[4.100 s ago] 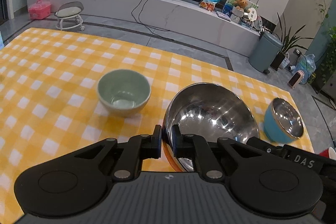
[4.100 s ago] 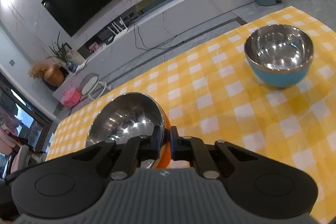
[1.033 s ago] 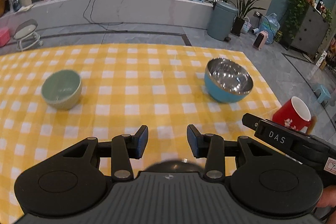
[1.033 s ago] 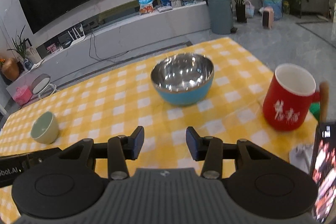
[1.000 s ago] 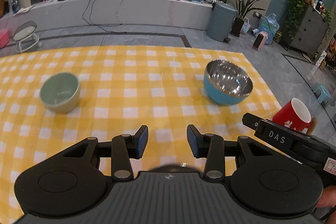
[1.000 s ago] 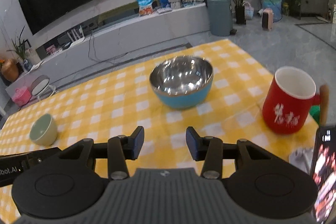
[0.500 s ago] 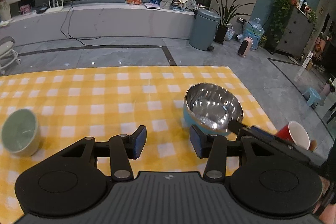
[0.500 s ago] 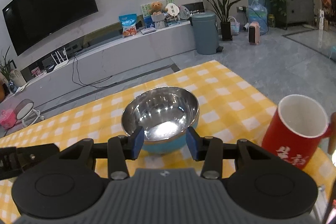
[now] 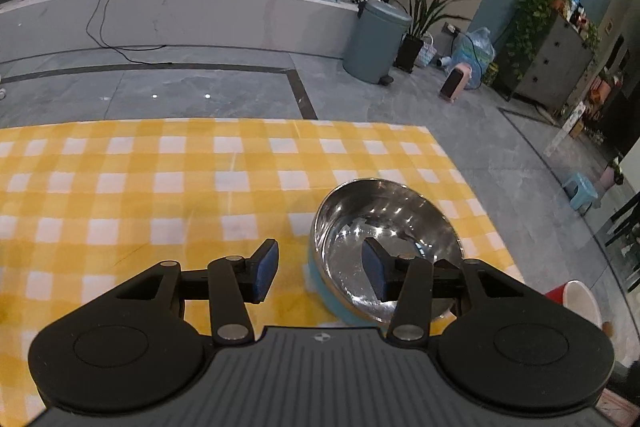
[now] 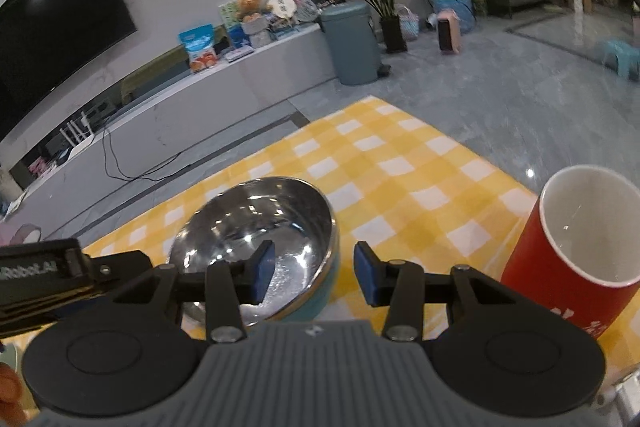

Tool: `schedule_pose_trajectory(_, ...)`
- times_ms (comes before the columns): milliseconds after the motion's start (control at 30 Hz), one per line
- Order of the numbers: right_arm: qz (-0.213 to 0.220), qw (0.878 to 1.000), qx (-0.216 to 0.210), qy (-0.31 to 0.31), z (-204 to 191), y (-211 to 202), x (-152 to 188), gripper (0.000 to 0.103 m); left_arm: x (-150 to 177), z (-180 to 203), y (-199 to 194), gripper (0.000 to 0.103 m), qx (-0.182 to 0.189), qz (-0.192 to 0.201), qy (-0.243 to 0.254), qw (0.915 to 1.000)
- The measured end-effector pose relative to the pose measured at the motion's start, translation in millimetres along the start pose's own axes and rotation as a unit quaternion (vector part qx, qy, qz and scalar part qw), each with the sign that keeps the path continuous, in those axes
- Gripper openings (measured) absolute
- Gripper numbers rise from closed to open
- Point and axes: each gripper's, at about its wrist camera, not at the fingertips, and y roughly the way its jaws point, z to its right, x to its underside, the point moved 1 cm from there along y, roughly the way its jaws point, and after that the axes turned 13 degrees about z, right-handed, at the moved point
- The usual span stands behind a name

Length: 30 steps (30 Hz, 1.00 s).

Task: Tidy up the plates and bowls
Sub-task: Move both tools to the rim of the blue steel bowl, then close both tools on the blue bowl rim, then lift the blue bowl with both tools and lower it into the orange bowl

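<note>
2 grippers flank my blue steel bowl [image 9: 380, 227] on the yellow checked cloth [image 9: 160, 179]: left gripper [image 9: 320, 269] parted over its left rim, having just been widening (pads touch nothing); right gripper [image 10: 314, 277] parted astride its right rim. Red mug [image 10: 580, 239] stands right of the bowl.

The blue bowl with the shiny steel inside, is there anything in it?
The blue steel-lined bowl looks empty: only reflections show inside. Its near part is hidden behind the right gripper and left gripper.
</note>
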Motion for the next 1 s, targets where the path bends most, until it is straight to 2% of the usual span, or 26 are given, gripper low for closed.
schedule_pose_trajectory(200, -0.025, 0.999, -0.008, 0.041, 10.7, 18.9, 1.4, 0.041, 4.9, -1.3, 21.8, 0.055, -0.005, -0.021, 0.002, 0.9998)
schedule_pose_trajectory(333, -0.04, 0.997, -0.013, 0.064, 16.4, 26.2, 4.1, 0.035, 7.5, -1.9, 30.9, 0.053, -0.003, -0.038, -0.003, 0.9993)
schedule_pose_trajectory(467, -0.055, 0.994, -0.023, 0.088, 23.7, 34.9, 7.3, 0.029, 8.8, -0.9, 33.3, 0.04, -0.013, -0.048, 0.001, 0.9988)
schedule_pose_trajectory(533, -0.06, 0.993, -0.029, 0.1, 26.1, 36.9, 7.6, 0.027, 8.9, 1.8, 35.0, 0.028, -0.015, -0.051, 0.003, 0.9986)
schedule_pose_trajectory(633, -0.062, 0.993, -0.031, 0.098, 24.7, 36.0, 7.5, 0.026, 10.2, 2.8, 34.0, 0.016, -0.026, -0.056, 0.005, 0.9981)
schedule_pose_trajectory(867, -0.081, 0.993, -0.011, 0.083, 21.5, 31.1, 7.4, 0.014, 8.6, 8.4, 18.9, 0.01, -0.047, -0.057, 0.032, 0.9968)
schedule_pose_trajectory(1000, -0.102, 0.991, -0.016, 0.084, 17.8, 23.9, 7.1, 0.012, 4.7, 8.6, 3.3, 0.009, -0.061, -0.056, 0.039, 0.9958)
